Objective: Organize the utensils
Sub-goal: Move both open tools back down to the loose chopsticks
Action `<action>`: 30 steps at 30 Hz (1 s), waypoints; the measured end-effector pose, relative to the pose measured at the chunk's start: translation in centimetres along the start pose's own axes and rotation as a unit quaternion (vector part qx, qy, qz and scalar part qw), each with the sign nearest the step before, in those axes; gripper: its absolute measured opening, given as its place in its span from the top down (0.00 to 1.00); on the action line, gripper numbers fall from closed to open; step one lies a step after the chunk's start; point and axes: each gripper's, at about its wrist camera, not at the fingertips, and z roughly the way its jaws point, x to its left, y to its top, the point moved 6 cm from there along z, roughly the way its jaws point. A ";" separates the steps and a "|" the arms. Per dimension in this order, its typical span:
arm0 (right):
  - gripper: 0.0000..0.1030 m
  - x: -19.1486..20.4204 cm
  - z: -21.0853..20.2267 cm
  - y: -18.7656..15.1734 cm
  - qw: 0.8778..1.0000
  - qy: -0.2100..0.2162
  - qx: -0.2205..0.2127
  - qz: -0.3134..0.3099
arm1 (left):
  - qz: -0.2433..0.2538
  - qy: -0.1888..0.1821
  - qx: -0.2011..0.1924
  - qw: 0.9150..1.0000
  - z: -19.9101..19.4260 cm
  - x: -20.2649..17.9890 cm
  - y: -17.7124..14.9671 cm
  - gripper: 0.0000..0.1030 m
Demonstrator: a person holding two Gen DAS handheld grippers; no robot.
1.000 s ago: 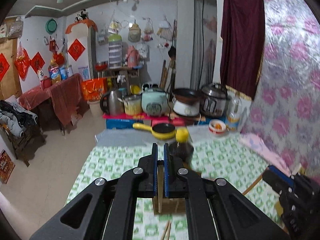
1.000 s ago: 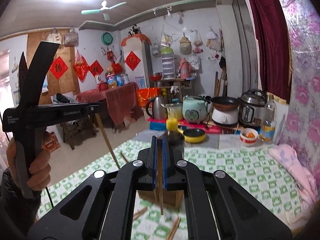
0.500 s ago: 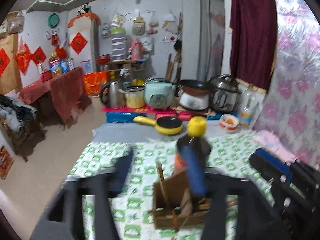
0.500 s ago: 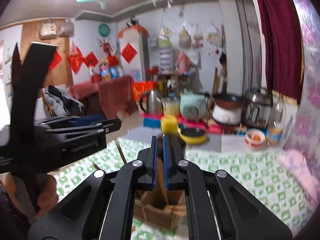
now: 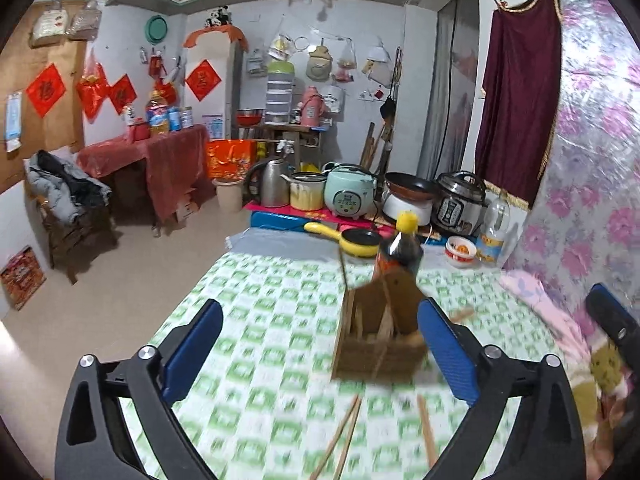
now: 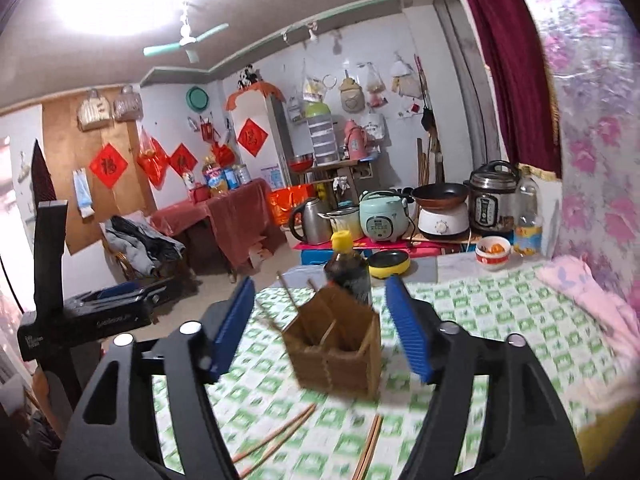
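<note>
- a dark sauce bottle (image 5: 400,249) with a yellow cap stands right behind the wooden utensil holder (image 5: 378,334), near the centre of both wrist views, on the green-checked tablecloth (image 5: 264,312).
- further back, centre right of the left wrist view, a yellow frying pan (image 5: 352,240) lies at the table's far end, with a small bowl (image 5: 463,250) and a clear bottle (image 5: 494,232) to its right.
- a pink cloth (image 6: 584,300) lies along the right edge of the right wrist view.
- the holder stands upright; chopsticks (image 6: 289,294) inside it lean up and to the left, long axes near vertical.
- loose chopsticks (image 6: 276,436) lie flat on the cloth in the lower centre, in front of the holder, pointing diagonally toward it.
- the left gripper (image 5: 320,356) has its jaws spread wide, just opened; nothing is between the blue pads, and the holder sits beyond them, blurred.
- the right gripper (image 6: 320,328) has its jaws apart, just opened; they frame the holder without touching it and hold nothing.
- in the right wrist view the left gripper appears at the left edge.
</note>
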 end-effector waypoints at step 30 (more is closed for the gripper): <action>0.06 -7.8 3.5 -21.0 0.970 -0.122 0.206 -0.050 | -0.003 0.095 0.192 0.977 7.4 6.5 -22.3 0.06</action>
